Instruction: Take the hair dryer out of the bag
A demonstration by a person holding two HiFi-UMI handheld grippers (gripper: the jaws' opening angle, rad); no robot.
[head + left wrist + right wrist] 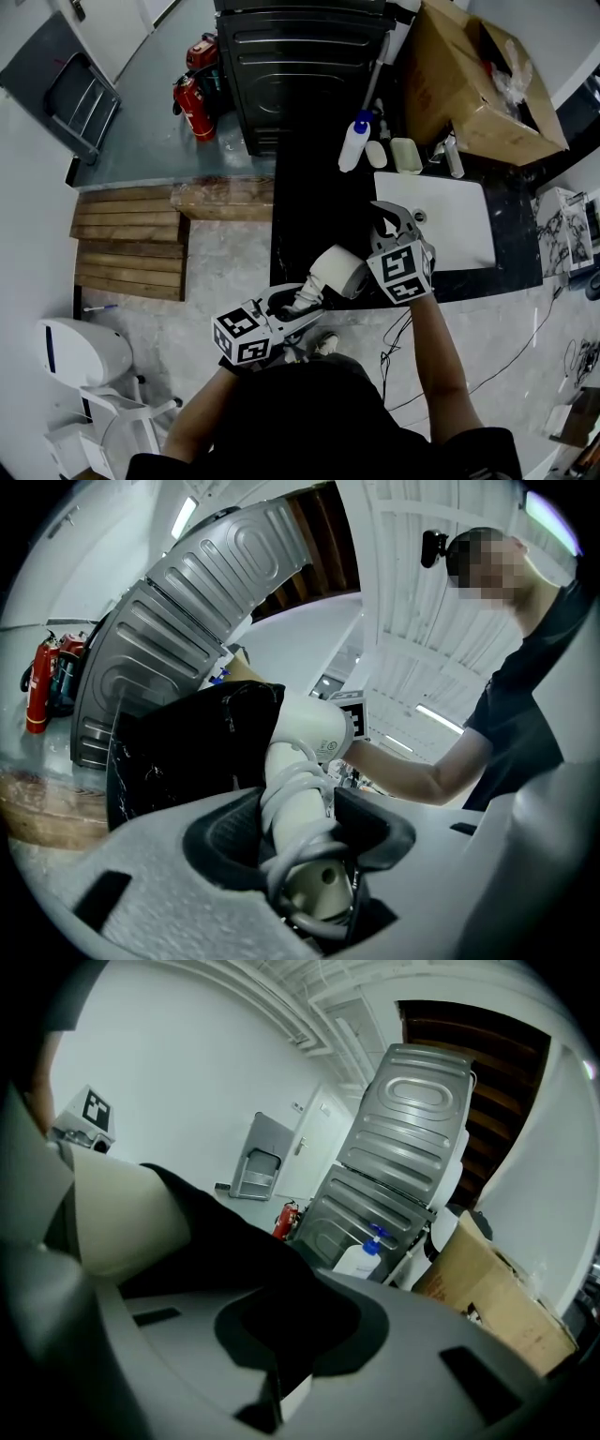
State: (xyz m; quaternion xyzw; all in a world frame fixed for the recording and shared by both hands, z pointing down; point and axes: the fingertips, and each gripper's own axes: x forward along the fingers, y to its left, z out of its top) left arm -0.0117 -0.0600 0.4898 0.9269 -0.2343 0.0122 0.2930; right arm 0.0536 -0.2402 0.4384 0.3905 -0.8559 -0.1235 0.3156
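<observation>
— Head view first: what crowds the work?

— Black counter [309, 202] with a white sink [459, 239] set in. Grey metal appliance [300, 66] behind it, cardboard box [478, 89] at the far right corner. White pump bottle [353, 142] with a blue top near the sink's back edge. Wooden planks [131, 248] on the floor to the left, cables [511, 352] on the floor to the right.

— Anything in the way of the hair dryer [314, 728]?

— Only the black bag [187, 752], with fabric draped against the barrel on the side toward the right gripper [286, 1330]. Cannot tell how much of the barrel sits inside the mouth.

— Counts?

— One hair dryer, one bag, two grippers. Two red fire extinguishers [192, 105] beside the appliance. One box, one bottle, one sink.

— Which way does it lie?

— Held above the counter's near edge, between the two grippers. Handle as the long axis, running from the left gripper [305, 822] away toward the right one. Barrel crosswise at the far end. White cord [291, 789] coiled round the handle.

— And the claws?

— Left: fairly wide, clamped on the wrapped handle. Right: closed almost flat, pinching black bag fabric.
</observation>
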